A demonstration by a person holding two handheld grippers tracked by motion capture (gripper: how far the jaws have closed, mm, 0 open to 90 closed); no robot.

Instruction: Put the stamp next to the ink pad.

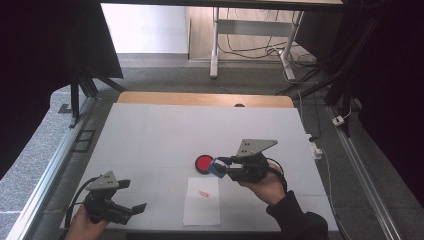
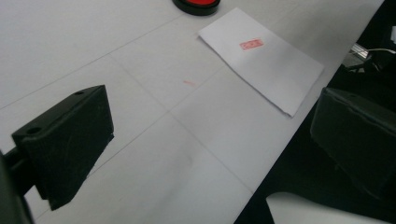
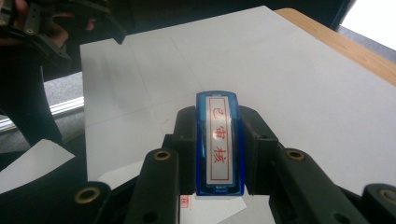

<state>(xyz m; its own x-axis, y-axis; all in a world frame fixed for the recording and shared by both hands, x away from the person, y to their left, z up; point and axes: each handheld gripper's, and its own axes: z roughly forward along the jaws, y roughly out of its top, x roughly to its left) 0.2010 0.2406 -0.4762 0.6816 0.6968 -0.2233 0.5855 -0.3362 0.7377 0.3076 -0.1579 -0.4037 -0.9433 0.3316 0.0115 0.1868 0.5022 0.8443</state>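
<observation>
Right gripper view: stamp clamped, paper just below

Right gripper view shows the blue stamp (image 3: 219, 142) pinched between the two black jaws of the right hand-held gripper (image 3: 219, 154), which is closed on the stamp's narrow sides. The stamp's long axis runs straight out along the jaws, its white label with red characters facing up at the camera.

From the high view, the stamp (image 1: 217, 167) hangs above the counter (image 1: 150, 135), just beside the round red ink pad (image 1: 204, 163) and just past the far edge of the white paper sheet (image 1: 201, 202). The sheet already carries one small red imprint (image 1: 203, 194) near its far end. Relative to the stamp, the sheet lies toward the person and slightly down; that is the relation the next placement would turn on, in my judgement.

The right hand-held gripper (image 1: 227, 167) is by far the nearer to the stamp, pad and sheet. The left hand-held gripper (image 1: 134, 210) sits well apart from the stamp, near the counter's front left corner, its jaws spread wide with nothing between them, as the left gripper view shows, with the sheet (image 2: 261, 58) and pad (image 2: 196, 4) beyond.
</observation>
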